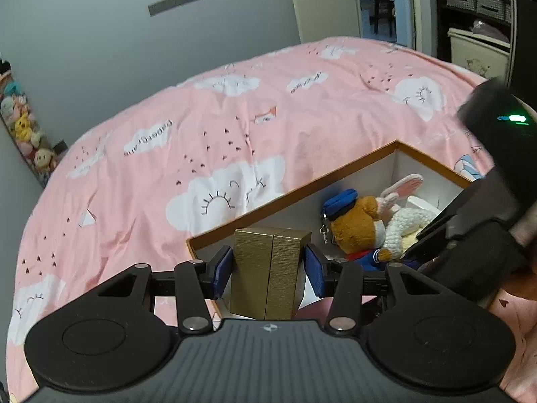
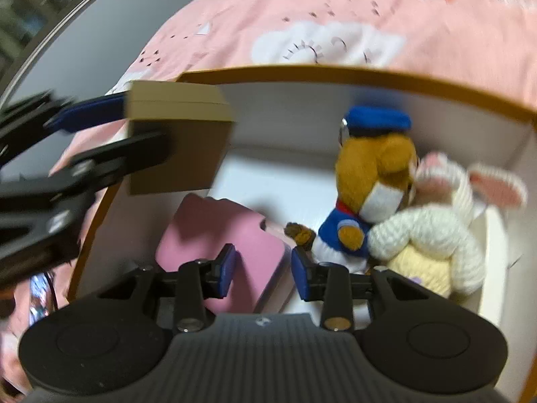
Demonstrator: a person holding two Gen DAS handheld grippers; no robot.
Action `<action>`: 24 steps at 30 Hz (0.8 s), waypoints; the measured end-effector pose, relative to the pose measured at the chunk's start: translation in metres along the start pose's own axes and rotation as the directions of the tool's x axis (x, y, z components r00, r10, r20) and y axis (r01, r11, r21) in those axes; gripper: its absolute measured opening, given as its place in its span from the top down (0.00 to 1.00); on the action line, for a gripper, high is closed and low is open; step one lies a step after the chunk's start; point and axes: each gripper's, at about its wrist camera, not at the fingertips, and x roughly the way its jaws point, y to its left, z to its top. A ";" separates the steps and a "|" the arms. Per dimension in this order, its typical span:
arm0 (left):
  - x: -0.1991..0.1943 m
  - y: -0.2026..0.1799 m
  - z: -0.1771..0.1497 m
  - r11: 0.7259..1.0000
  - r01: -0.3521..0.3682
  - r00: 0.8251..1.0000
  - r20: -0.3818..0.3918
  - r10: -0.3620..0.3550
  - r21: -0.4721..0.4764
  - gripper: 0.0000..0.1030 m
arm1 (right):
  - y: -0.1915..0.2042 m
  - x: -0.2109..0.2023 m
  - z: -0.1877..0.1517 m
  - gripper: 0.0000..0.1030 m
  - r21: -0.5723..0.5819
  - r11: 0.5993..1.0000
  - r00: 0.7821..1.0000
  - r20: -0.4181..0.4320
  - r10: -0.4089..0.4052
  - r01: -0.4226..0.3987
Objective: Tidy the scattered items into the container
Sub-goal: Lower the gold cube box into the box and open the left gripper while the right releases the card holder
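Gold box (image 1: pixel 268 275) sits pinched between the blue pads of our left gripper (image 1: pixel 268 270), its long axis upright in the left wrist view and its centre seam running top to bottom; its faces are finely ribbed and matte. From the right wrist view we see it held above the near left corner of the container (image 2: pixel 335 74), clear of the floor. Our right gripper (image 2: pixel 263 270) stands with its jaws spread and nothing pressed between them, directly over a flat pink rectangular item (image 2: pixel 214 235) with rounded corners and a smooth surface, which lies tilted on the white floor of the container. Just beside it, to the right, a brown plush in a blue cap and blue sailor top (image 2: pixel 365 184) lies against a white knitted rabbit (image 2: pixel 436 228) with pink-lined ears; the two touch. We note the container as a white-walled open box with an orange-brown rim, resting on a pink bedspread (image 1: pixel 201 134) printed with white clouds and small dark hearts. Beyond the bed we see a grey wall, a pale door (image 1: pixel 322 0) and shelves with baskets.
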 end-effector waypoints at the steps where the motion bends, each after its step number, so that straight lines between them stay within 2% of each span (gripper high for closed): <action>1: 0.004 0.001 0.002 1.000 0.006 1.000 -0.013 -0.006 -0.008 0.48 | 0.000 -0.004 0.000 0.61 -0.022 1.000 1.000 0.012 -0.010 0.010; 5: 0.024 0.002 0.014 1.000 -0.008 0.995 -0.095 0.005 -0.030 0.48 | -0.004 -0.020 -0.003 0.58 -0.066 0.997 0.998 0.059 -0.038 0.042; 9: 0.055 0.004 0.024 0.995 -0.031 0.968 -0.251 0.005 -0.098 0.48 | -0.011 -0.035 -0.011 0.57 -0.070 0.995 0.994 0.093 -0.058 0.065; 13: 0.077 0.005 0.026 0.989 -0.062 0.941 -0.338 0.014 -0.133 0.48 | -0.013 -0.035 -0.010 0.57 -0.061 0.996 0.992 0.108 -0.063 0.070; 17: 0.094 0.005 0.028 0.982 -0.083 0.920 -0.393 0.009 -0.172 0.48 | -0.016 -0.034 -0.008 0.57 -0.045 0.996 0.990 0.126 -0.066 0.072; 21: 0.103 0.002 0.034 0.977 -0.081 0.916 -0.400 -0.006 -0.198 0.48 | -0.019 -0.043 -0.012 0.57 -0.034 0.997 0.988 0.139 -0.066 0.071; 24: 0.107 0.002 0.039 0.960 -0.017 0.908 -0.407 -0.102 -0.279 0.48 | -0.021 -0.045 -0.015 0.57 -0.031 0.997 0.988 0.141 -0.068 0.073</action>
